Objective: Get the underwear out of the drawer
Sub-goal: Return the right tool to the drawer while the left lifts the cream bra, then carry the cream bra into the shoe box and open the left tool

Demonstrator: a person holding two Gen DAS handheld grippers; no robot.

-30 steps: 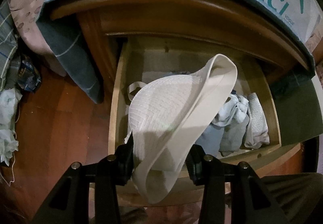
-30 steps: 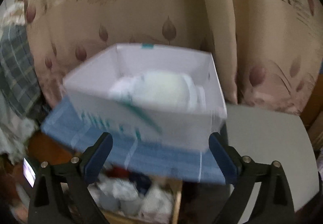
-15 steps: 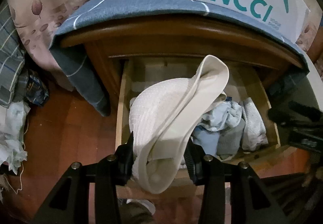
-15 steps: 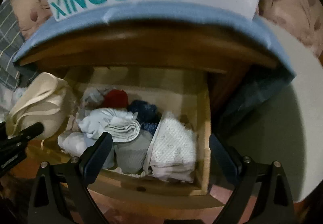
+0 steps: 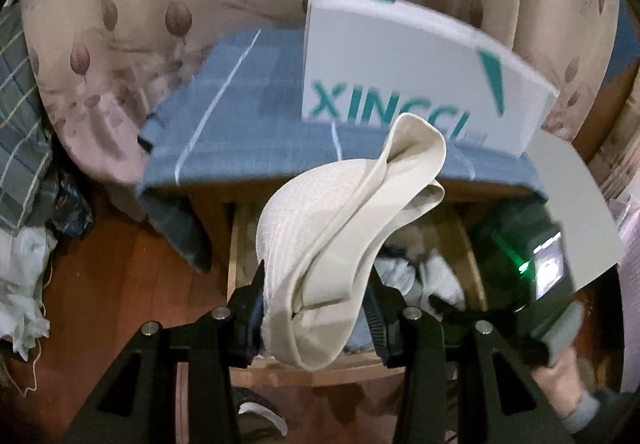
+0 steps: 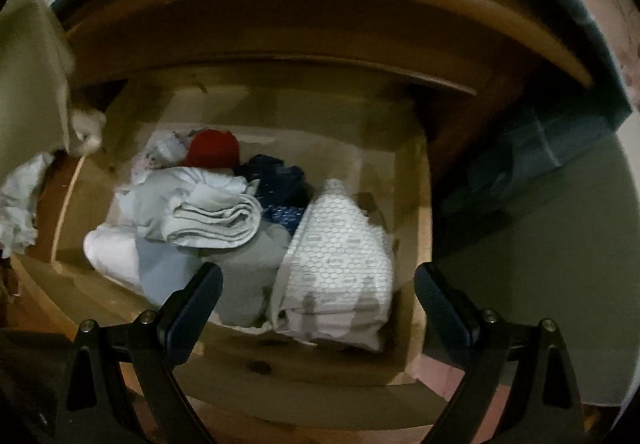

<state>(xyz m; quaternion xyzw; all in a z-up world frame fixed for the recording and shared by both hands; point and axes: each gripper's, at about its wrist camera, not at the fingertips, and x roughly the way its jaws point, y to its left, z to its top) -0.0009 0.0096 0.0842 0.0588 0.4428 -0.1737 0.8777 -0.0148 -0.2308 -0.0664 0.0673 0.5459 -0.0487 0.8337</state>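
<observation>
My left gripper [image 5: 318, 308] is shut on cream white underwear [image 5: 328, 236] and holds it up in front of the open wooden drawer [image 5: 236, 244]. My right gripper [image 6: 318, 296] is open and empty, low over the drawer [image 6: 416, 228], just above a white patterned folded garment [image 6: 340, 264]. Beside that garment lie a rolled pale blue piece [image 6: 212, 211], a grey one [image 6: 248, 272], a dark blue one [image 6: 280, 183] and a red one [image 6: 212, 149]. The right gripper body with a green light [image 5: 536, 264] shows at the right of the left wrist view.
A white XINCCI box [image 5: 420, 75] stands on the blue cloth [image 5: 248, 123] that covers the cabinet top. Leaf-print curtains [image 5: 160, 3] hang behind. Crumpled clothes [image 5: 24, 203] lie on the wooden floor at the left. A grey surface [image 6: 560, 244] lies right of the drawer.
My left gripper has lifted the cream underwear up and away from the drawer. My right gripper has swung from the box down into the drawer, close over the folded clothes.
</observation>
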